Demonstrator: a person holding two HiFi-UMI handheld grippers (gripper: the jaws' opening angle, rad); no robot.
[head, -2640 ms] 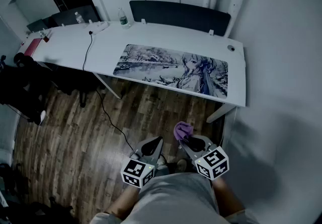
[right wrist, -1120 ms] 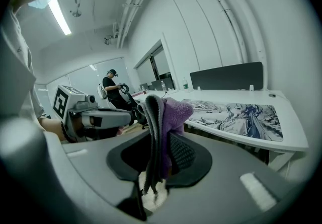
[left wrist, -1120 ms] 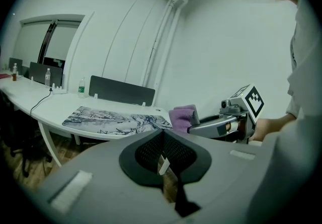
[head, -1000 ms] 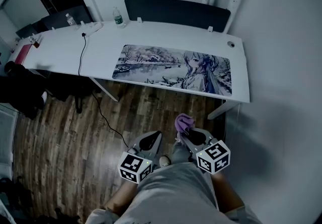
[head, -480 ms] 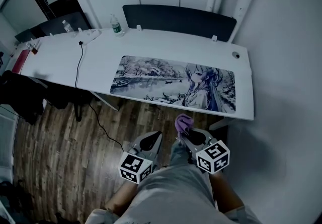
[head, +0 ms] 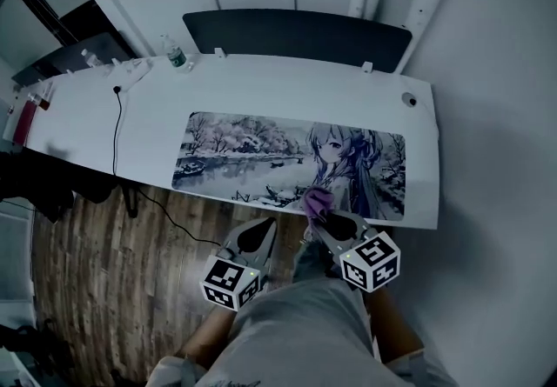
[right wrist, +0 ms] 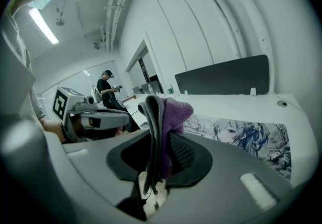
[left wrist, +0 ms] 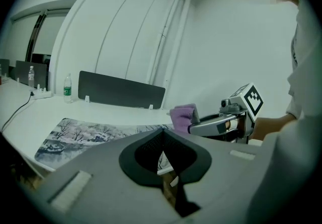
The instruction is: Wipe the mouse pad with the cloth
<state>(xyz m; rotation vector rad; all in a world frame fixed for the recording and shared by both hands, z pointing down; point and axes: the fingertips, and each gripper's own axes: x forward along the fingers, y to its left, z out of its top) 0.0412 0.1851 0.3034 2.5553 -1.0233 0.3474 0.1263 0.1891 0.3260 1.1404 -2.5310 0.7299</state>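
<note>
Clamped between the jaws of the right gripper (head: 320, 218) (right wrist: 160, 150) (left wrist: 197, 127): a purple-and-grey fuzzy folded cloth (head: 317, 200) (right wrist: 166, 112) (left wrist: 182, 115), bunched up and sticking out past the tips. From the head view, placed over the near edge of the long printed mouse pad (head: 261, 155) (right wrist: 251, 137) (left wrist: 75, 135), just below the painted long-haired figure in its right half. Apparently held slightly above the pad rather than pressed on it, though hard to settle from any view.

Just beside, on the left: the left gripper (head: 264, 231) (left wrist: 162, 140), jaws closed tip to tip with nothing between them, held off the near edge of the desk above the dark wooden plank floor (head: 87, 246).

Under the pad, a white rectangular desk (head: 287, 85), with the pad lying flat and filling much of its middle and right. Along the far edge, an upright dark divider panel (head: 296, 33). Near the panel's left end, a clear plastic water bottle with a green label (head: 174, 53). Left of the pad, a thin black cable (head: 116, 129) running across the desk and off its near edge toward the floor. Beyond the pad's right end, a small round desk grommet (head: 409, 100). Far off past the desk in the right gripper view, a standing person in dark clothes (right wrist: 106, 89).
</note>
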